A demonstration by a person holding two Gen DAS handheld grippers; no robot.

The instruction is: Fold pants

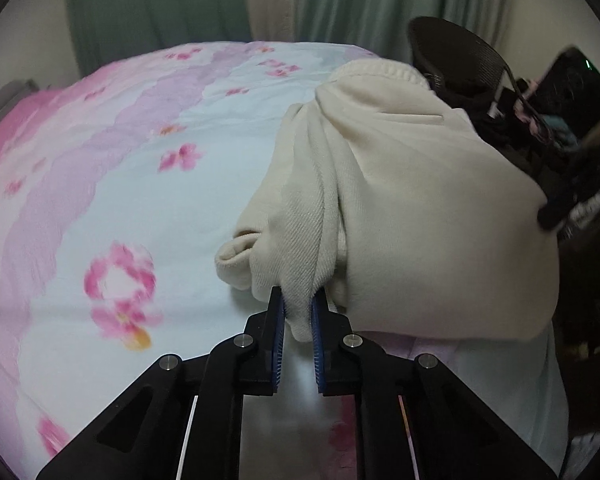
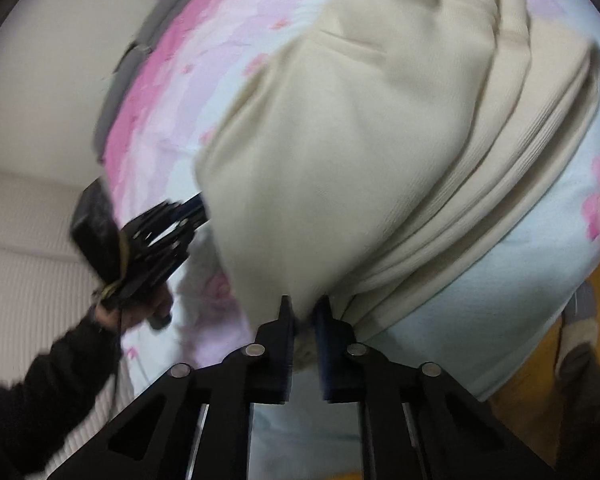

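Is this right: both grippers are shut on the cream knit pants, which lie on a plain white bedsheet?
Not quite. Both the left gripper and the right gripper do pinch the cream knit pants, but the left wrist view shows a pale blue bedsheet printed with pink flowers.

pants cream twill-ribbed matt cloth; bed sheet smooth floral cotton-like cloth; left tool matt black plastic, blue ribbed pads
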